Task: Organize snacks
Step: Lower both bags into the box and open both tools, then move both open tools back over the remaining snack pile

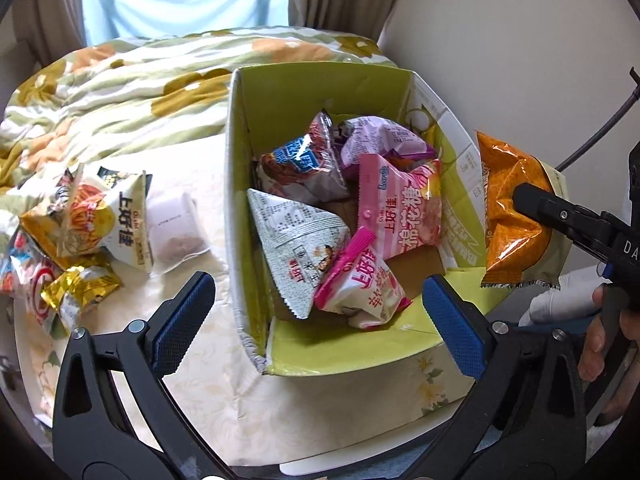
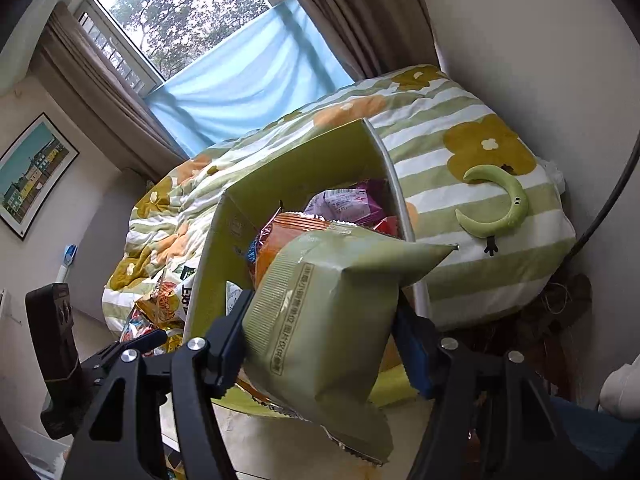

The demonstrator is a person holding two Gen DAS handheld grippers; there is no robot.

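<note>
Left wrist view: the left gripper (image 1: 316, 312) hangs over the near end of the green box (image 1: 320, 80), jaws spread wide with nothing between them, packets heaped below. The right gripper (image 1: 520, 196) is clamped on an orange snack bag (image 1: 508, 204), held just outside the box's right wall, long axis upright. I'd say it only needs carrying leftward over that wall. Loose packets (image 1: 80, 232) lie left of the box.

Green snack bag (image 2: 320, 320) clamped in right gripper (image 2: 320, 334), held over box (image 2: 224, 248) near its right wall; packets seen inside.
</note>
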